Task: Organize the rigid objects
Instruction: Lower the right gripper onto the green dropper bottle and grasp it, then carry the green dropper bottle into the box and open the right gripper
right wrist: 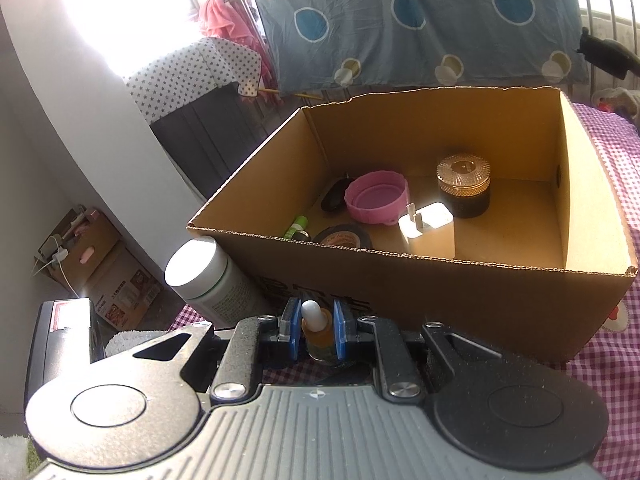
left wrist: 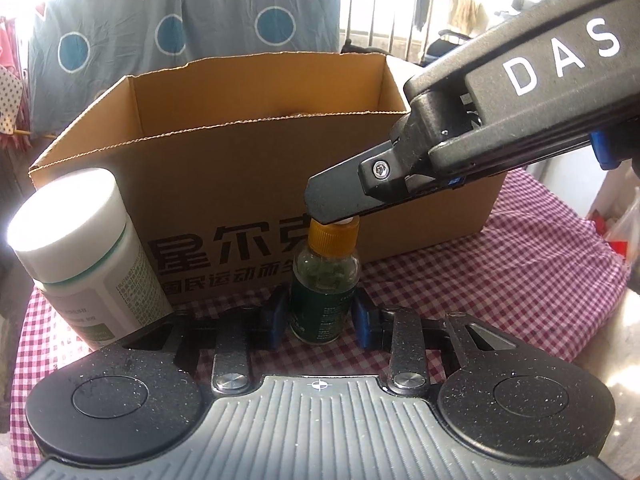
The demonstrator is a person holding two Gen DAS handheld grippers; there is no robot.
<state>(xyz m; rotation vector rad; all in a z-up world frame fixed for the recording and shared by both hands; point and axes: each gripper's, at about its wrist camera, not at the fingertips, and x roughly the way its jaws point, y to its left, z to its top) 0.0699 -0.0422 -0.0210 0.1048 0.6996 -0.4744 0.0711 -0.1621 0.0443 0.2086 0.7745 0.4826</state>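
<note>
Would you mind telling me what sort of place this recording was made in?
Probably a home: a gingham tablecloth, a patterned quilt hung to air by a bright window, and a cardboard box holding household odds and ends.

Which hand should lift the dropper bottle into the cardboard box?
Probably right: the right gripper clamps the dropper bottle by its cap from above, looking into the cardboard box. The left gripper grips its body low, facing the box's wall.

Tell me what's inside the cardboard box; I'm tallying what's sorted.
Inside the box: pink cup, white charger, ribbed-lid jar, black tape roll, green tube, a dark item behind the cup. The front wall hides the near floor.
</note>
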